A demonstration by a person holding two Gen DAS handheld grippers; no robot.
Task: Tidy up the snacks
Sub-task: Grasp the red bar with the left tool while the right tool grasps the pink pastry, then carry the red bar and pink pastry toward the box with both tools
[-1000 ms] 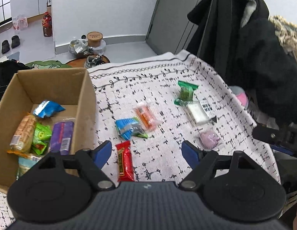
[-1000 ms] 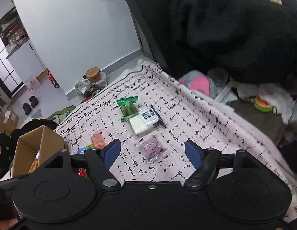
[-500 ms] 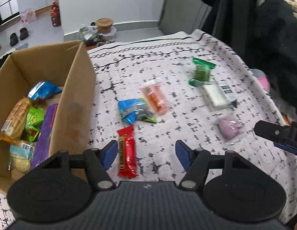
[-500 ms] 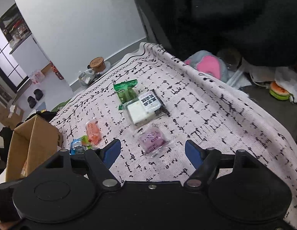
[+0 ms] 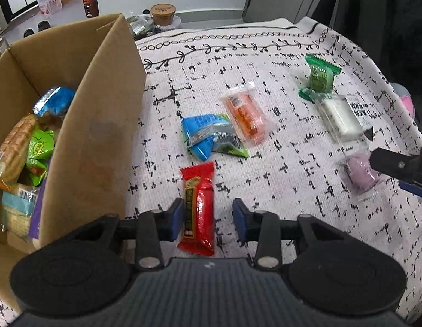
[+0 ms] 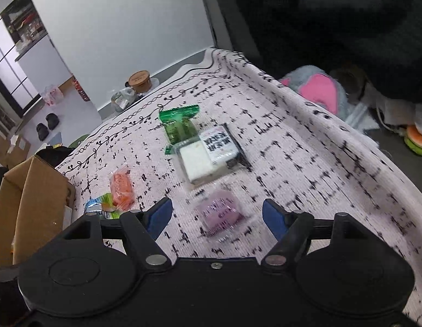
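While your left gripper [image 5: 206, 219] has just been narrowing its jaws around the red snack bar [image 5: 197, 207], finish the squeeze before you lift: the left pad looks to be at the wrapper's edge, the right pad shows a gap, so nothing is gripped yet. The bar lies on the patterned cloth [image 5: 265, 190] just beside the cardboard box [image 5: 102, 125], lengthwise between the jaws. Close across its middle, not the crimped end, or the wrapper probably slips. Then lift clear of the box wall and drop it in with the packets already there. Your right gripper [image 6: 217, 216] has wide jaws straddling the purple snack packet [image 6: 220, 212], which sits on the cloth between them, untouched. Come down lower and centre on it before closing; the clear film looks slick. Watch the white snack pack [image 6: 208, 155] just beyond it, don't nudge that.
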